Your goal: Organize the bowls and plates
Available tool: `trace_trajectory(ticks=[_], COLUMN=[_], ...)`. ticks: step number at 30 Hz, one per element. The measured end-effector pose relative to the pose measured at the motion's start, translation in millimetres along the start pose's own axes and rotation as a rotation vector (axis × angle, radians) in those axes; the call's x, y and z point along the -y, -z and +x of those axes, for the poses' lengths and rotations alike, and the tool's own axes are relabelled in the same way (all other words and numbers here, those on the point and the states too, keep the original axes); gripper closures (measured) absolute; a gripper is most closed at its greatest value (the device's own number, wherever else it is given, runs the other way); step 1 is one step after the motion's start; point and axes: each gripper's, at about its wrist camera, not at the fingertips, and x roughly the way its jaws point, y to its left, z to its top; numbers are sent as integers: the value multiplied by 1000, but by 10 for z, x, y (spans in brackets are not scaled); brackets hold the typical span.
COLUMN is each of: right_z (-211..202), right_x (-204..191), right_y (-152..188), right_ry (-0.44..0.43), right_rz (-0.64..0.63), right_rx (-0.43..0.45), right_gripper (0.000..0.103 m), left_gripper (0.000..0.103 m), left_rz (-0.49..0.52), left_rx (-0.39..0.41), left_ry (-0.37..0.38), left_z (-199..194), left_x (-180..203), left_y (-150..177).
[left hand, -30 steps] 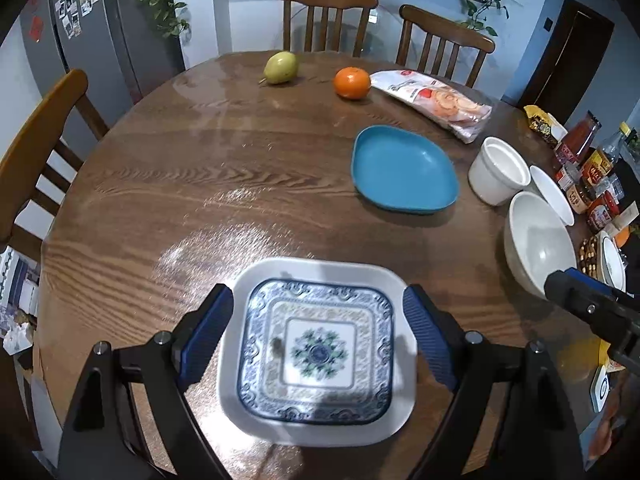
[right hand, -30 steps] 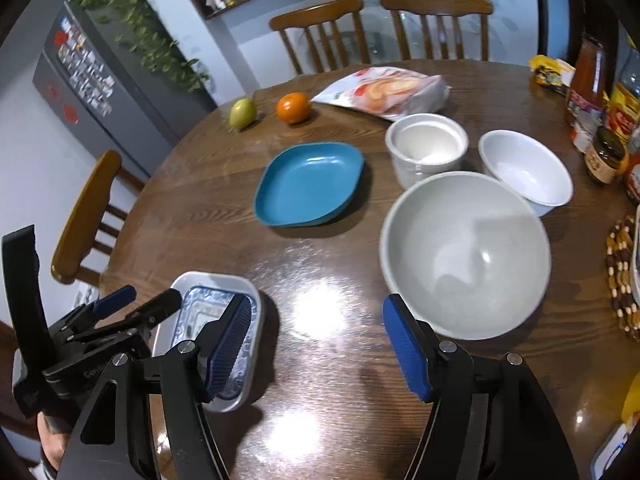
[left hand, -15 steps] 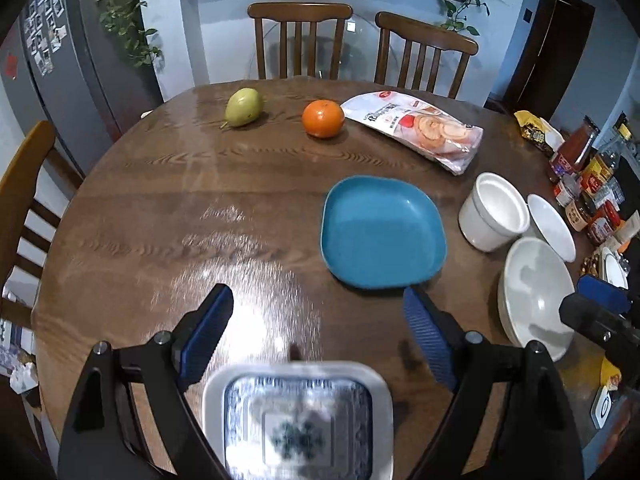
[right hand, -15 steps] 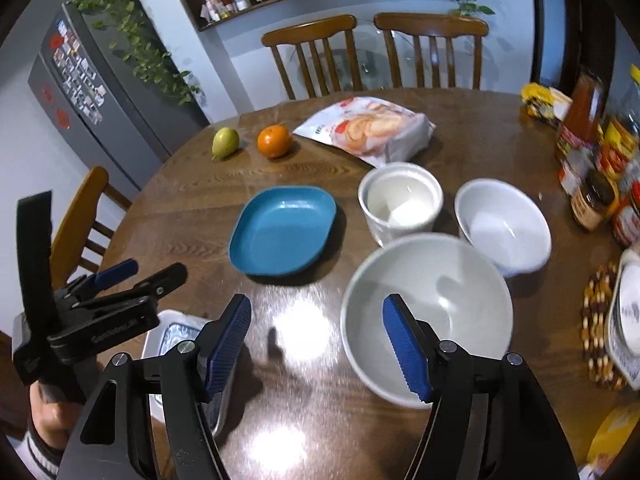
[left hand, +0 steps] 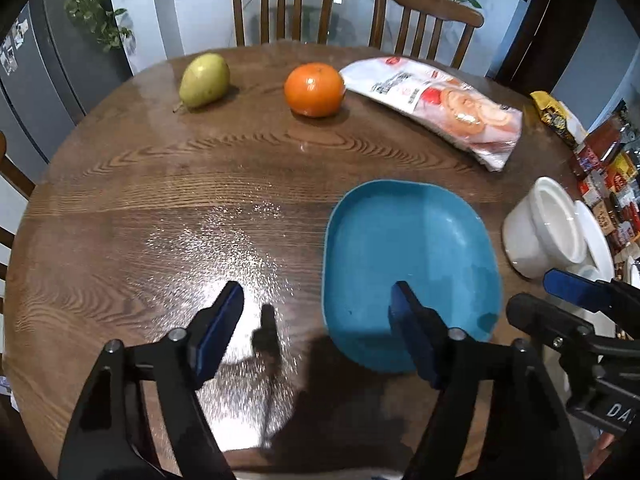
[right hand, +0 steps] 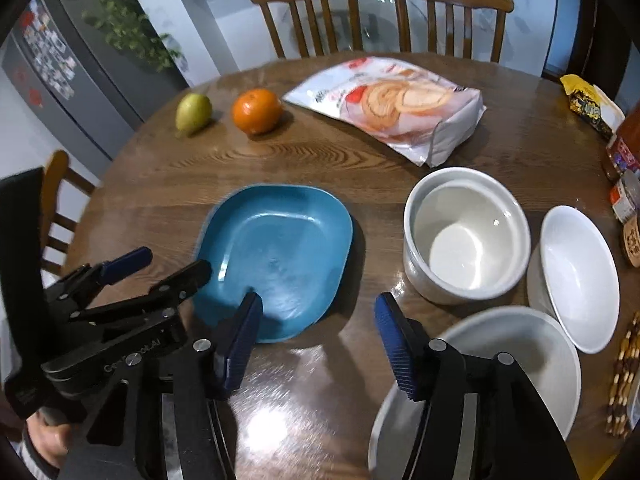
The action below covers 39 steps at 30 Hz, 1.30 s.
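Note:
A blue plate [left hand: 408, 248] [right hand: 276, 248] lies on the round wooden table [left hand: 160, 208]. My left gripper [left hand: 316, 312] hovers at its near left edge, jaws closing. One finger is over the plate, the other over bare wood, and the pads press on nothing. From the other side my right gripper [right hand: 320, 312] is closing too, its left finger above the plate's near corner, and it holds nothing. To the right stand a deep white bowl [right hand: 464, 236], a shallow white bowl [right hand: 576, 276] and a large pale bowl [right hand: 520, 356]. Each gripper shows in the other's view: left gripper [right hand: 148, 268], right gripper [left hand: 560, 292].
At the back lie a pear [left hand: 204, 80], an orange [left hand: 314, 90] and a bag of rolls [left hand: 440, 108]. Jars and packets [left hand: 600, 160] crowd the right edge beside a beaded mat [right hand: 624, 380]. Wooden chairs [left hand: 284, 4] ring the table. A hand [right hand: 44, 436] holds the left gripper.
Both grippers moved forward over the table toward the blue plate and narrowed their jaws. The patterned plate slid out of the bottom of the left wrist view.

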Motion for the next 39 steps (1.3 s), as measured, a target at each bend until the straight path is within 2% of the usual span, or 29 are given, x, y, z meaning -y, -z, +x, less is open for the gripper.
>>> trace_trajectory(ticks=[4,6,8,9,12,14,16,24,32,39], right_z=[214,305,382,400,470,529,584,535,144,-277], right_x=[-45,-39,-46,-48,-66,-80,-104,-94,-68,-76], right_y=[-55,-75,-79,-76,-82,-83,-93,-140,-28,195], right_ry=[39,60,85,94,102,95,87,82,4,-60], right_rz=[-23,-33,-39,-43,-63,-74,-78,-78,-36,-14], right_rx=[-41,-56,-65,-66,-80,-100,-109,-84,-9,72], right_gripper=[50,55,56,57,69,83,84,91,91,91], left_gripper=[45,56,59,66,81,84,91,93,93,92], left_rz=[7,8,7,6,12,25,21,12,32,23], left_rx=[-32,-46,-43,-46,-47,-46,-46,-25,82,118], left_ry=[9,13,10,19,49,55,79,92,64,39], left_z=[178,245,266,273,271,280,281,248,-241,-575], left_x=[-14,-33,-47,-56,-56,-36,-28,-35,43,85], left_y=[-32,-43,-53,-60,-74,-79,-77,-51,4,181])
